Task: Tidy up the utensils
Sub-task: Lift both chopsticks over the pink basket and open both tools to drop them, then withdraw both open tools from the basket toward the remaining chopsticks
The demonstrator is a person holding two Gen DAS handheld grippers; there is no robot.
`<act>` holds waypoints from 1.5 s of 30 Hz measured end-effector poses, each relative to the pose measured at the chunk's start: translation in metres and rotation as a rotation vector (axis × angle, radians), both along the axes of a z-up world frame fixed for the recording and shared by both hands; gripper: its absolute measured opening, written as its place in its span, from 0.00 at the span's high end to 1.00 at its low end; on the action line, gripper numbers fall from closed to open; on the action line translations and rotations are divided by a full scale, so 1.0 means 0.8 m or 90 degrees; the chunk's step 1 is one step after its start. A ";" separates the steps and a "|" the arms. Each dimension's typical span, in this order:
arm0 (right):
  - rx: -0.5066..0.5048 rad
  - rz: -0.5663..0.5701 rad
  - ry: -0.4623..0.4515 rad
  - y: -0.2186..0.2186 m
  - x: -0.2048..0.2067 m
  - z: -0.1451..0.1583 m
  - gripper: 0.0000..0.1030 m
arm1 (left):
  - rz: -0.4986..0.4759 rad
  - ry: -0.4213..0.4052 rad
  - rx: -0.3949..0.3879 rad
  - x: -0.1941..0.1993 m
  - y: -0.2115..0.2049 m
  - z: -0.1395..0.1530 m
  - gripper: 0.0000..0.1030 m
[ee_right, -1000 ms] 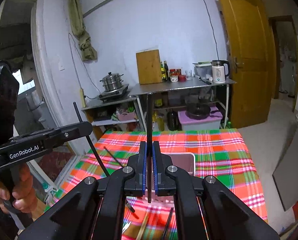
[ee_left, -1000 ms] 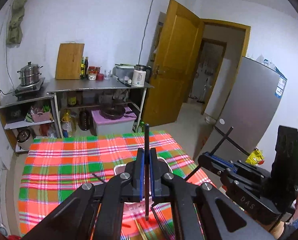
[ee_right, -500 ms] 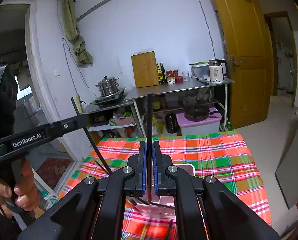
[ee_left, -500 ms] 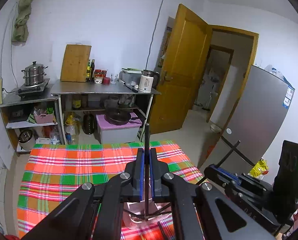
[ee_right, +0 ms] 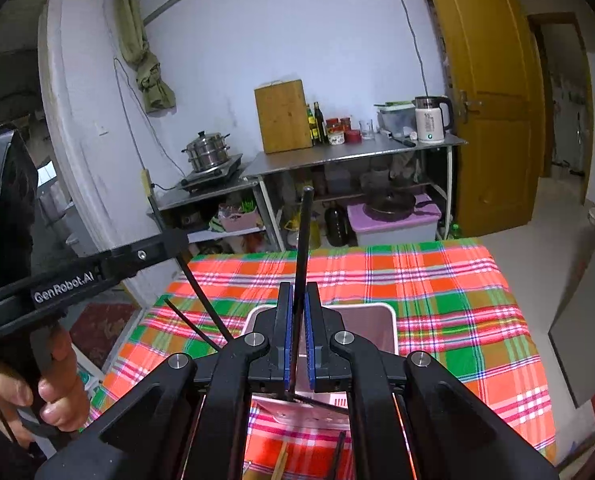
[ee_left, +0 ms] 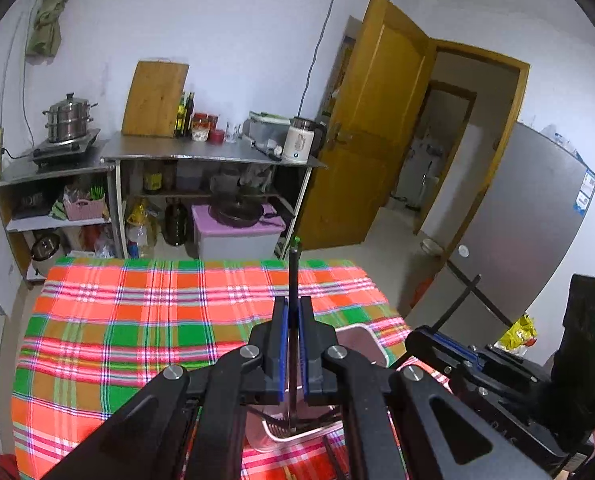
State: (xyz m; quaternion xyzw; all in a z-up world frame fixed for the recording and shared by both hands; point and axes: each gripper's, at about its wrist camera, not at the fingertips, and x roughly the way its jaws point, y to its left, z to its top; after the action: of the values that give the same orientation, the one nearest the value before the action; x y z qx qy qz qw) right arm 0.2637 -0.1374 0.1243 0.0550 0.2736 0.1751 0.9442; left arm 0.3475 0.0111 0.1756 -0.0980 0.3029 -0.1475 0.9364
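- Black and slender, the left-hand utensil (ee_left: pixel 293 280) stood upright, pinched between the closed pads of the left gripper (ee_left: pixel 293 344); its lower end hung just over the pink tray (ee_left: pixel 371 338), seemingly ready to go in.
- Its twin, the right-hand utensil (ee_right: pixel 303 248), was clamped the same way by the right gripper (ee_right: pixel 296 344), tilted slightly above that tray (ee_right: pixel 391 320).
- Forks (ee_left: pixel 275 428) already lay inside, suggesting sorting was well under way.
- Loose sticks (ee_right: pixel 281 460) lay on the plaid tablecloth (ee_left: pixel 137 320), probably next.
- Both handles were kept vertical, probably for a clean drop.
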 end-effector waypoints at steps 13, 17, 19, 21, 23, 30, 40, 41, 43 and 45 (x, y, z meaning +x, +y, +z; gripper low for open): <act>-0.004 -0.002 0.011 -0.007 -0.005 -0.008 0.83 | -0.005 0.006 0.006 -0.008 -0.001 -0.016 0.83; -0.001 -0.005 0.002 -0.011 -0.014 0.000 0.83 | -0.004 -0.005 0.006 -0.018 0.001 -0.008 0.83; 0.002 -0.007 -0.005 -0.013 -0.020 0.005 0.83 | -0.005 -0.013 0.009 -0.026 0.001 -0.001 0.83; 0.004 -0.007 -0.016 -0.017 -0.028 0.013 0.83 | -0.005 -0.024 0.013 -0.037 0.002 0.007 0.83; 0.008 -0.007 -0.028 -0.021 -0.039 0.021 0.83 | -0.005 -0.039 0.013 -0.050 0.002 0.019 0.83; 0.040 -0.005 -0.064 -0.043 -0.089 0.037 0.83 | -0.020 -0.081 0.020 -0.112 0.005 0.038 0.83; 0.067 0.008 -0.035 -0.054 -0.159 -0.003 0.83 | -0.037 -0.045 0.041 -0.195 0.008 -0.025 0.83; 0.065 0.009 -0.028 -0.052 -0.163 -0.010 0.83 | -0.038 -0.035 0.045 -0.200 0.008 -0.037 0.83; 0.060 0.014 -0.002 -0.048 -0.169 -0.031 0.83 | -0.039 -0.012 0.046 -0.211 0.012 -0.060 0.83; 0.056 0.017 0.018 -0.047 -0.174 -0.048 0.83 | -0.035 0.012 0.044 -0.219 0.016 -0.082 0.83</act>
State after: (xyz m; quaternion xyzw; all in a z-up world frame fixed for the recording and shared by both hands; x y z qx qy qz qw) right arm 0.1245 -0.1749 0.0857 0.0951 0.2799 0.1984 0.9345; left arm 0.1726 0.0242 0.1097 -0.0583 0.3191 -0.1618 0.9320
